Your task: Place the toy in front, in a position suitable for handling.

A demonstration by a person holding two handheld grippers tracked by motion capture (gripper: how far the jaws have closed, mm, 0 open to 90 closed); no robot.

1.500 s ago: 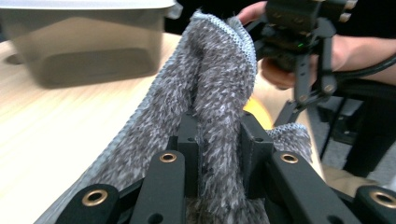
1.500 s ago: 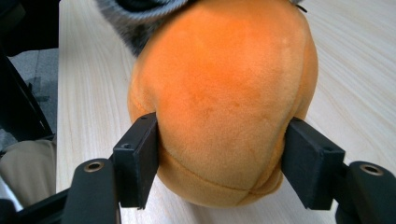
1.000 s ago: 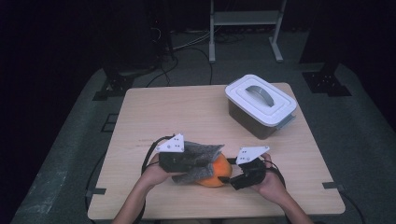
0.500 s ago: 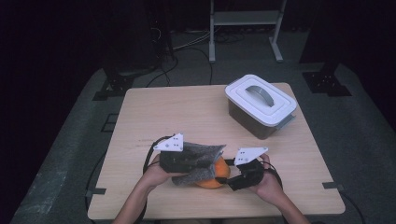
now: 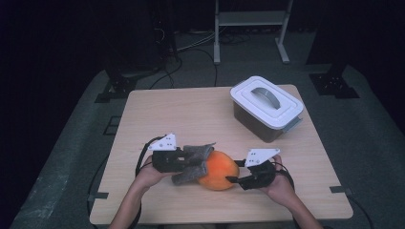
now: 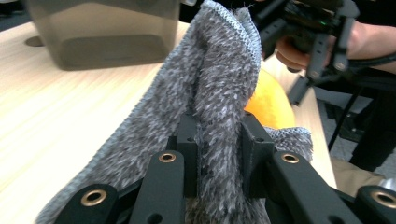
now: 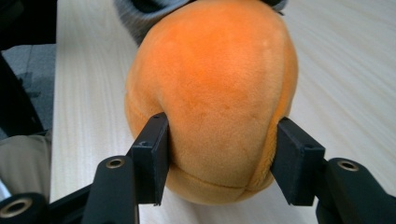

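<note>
An orange plush ball [image 5: 217, 169] lies near the table's front edge. A grey fuzzy cloth [image 5: 196, 152] drapes against its left side, and my left gripper [image 5: 198, 164] is shut on a fold of that cloth [image 6: 210, 84]. From the right, my right gripper [image 5: 234, 174] reaches around the ball. Its jaws have just been closing, and in the right gripper view both pads [image 7: 152, 154] press into the ball's [image 7: 215, 79] sides. The ball's [image 6: 271, 102] edge peeks out behind the cloth in the left gripper view, with the other hand and its gripper [image 6: 303, 42] beyond it.
A translucent storage box with a white handled lid [image 5: 265, 107] stands at the back right of the wooden table [image 5: 181, 114]. Its wall [image 6: 102, 32] rises behind the cloth in the left gripper view. Dark floor, cables and stands surround the table.
My left gripper has shifted a little to the left with the cloth in it. The right hand has stayed in place at the ball.
</note>
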